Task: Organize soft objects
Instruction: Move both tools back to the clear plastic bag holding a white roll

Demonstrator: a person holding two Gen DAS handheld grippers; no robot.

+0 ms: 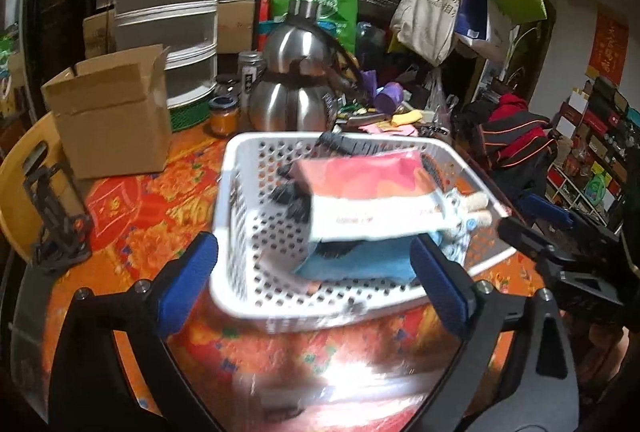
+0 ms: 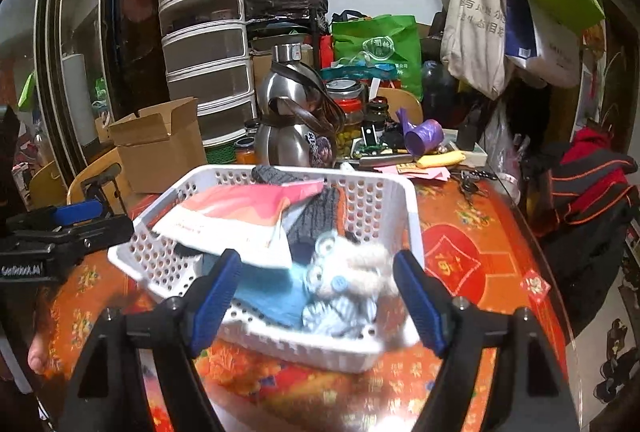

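- The desk [image 2: 472,232], under an orange-red patterned cloth, carries the white basket [image 2: 384,199], the landmark here.
- Inside the basket lie the soft things: a pink-and-white pouch [image 2: 240,220] on top, a dark knit piece [image 2: 316,216] behind it, a blue cloth [image 2: 272,296] beneath, and a pale blue plush toy [image 2: 344,284] at its near right.
- Left claw [image 1: 316,276] and right claw [image 2: 318,296] both stand apart at the basket's near rim, holding nothing.
- The filling step looks finished; I judge the next move calls for checking the desk beyond the basket for stray soft items.
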